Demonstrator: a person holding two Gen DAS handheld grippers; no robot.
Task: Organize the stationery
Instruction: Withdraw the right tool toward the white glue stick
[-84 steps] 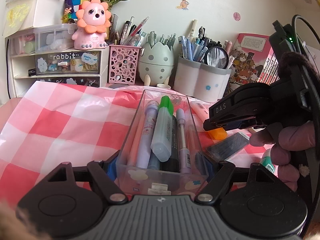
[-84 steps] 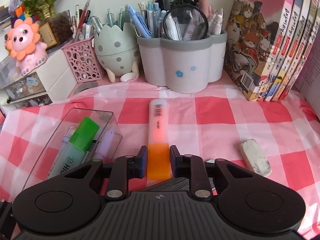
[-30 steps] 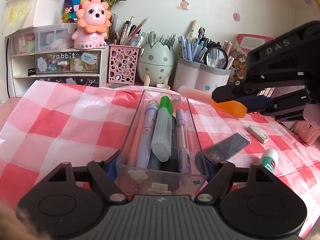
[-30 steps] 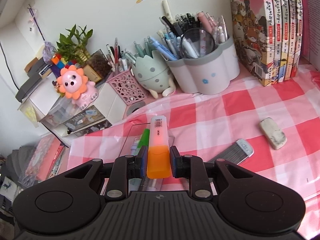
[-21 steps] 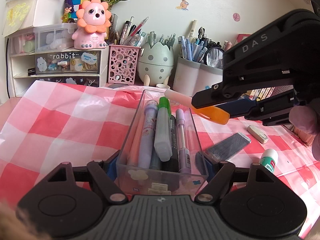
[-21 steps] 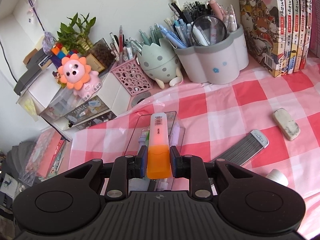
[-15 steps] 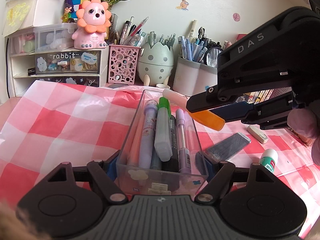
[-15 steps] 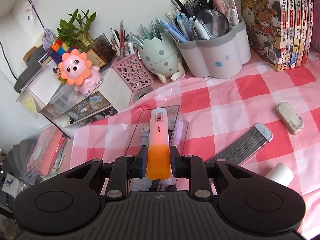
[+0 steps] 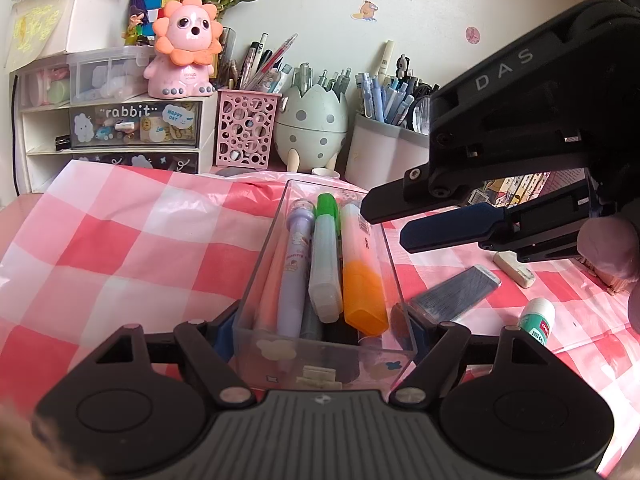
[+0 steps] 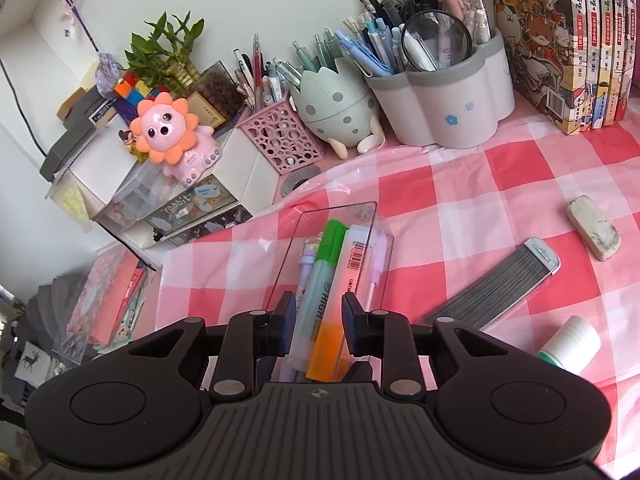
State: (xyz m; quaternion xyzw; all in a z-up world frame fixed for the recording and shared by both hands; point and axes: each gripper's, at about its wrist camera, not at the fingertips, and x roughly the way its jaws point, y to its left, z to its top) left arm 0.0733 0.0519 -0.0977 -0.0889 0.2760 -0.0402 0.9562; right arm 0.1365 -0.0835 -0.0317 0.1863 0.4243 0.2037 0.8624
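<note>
My left gripper (image 9: pixel 320 326) is shut on the near end of a clear pencil box (image 9: pixel 256 280) on the checked cloth. The box holds a purple pen (image 9: pixel 295 272), a green highlighter (image 9: pixel 326 264) and an orange highlighter (image 9: pixel 360 280) lying along its right side. My right gripper (image 10: pixel 316 322) is open and empty, hovering just above the box; it also shows in the left wrist view (image 9: pixel 384 222). The orange highlighter (image 10: pixel 334 320) lies loose below its jaws, next to the green highlighter (image 10: pixel 320 280) inside the box (image 10: pixel 288 256).
On the cloth right of the box lie a grey lead case (image 10: pixel 496 284), a white eraser (image 10: pixel 594 226) and a glue stick (image 10: pixel 568 346). Pen holders (image 10: pixel 448 104), a drawer unit (image 9: pixel 112 128) and books (image 10: pixel 560 40) line the back.
My right gripper carried the orange highlighter left over the box, lowered it and opened. The highlighter now lies in the box. My left gripper has kept its hold.
</note>
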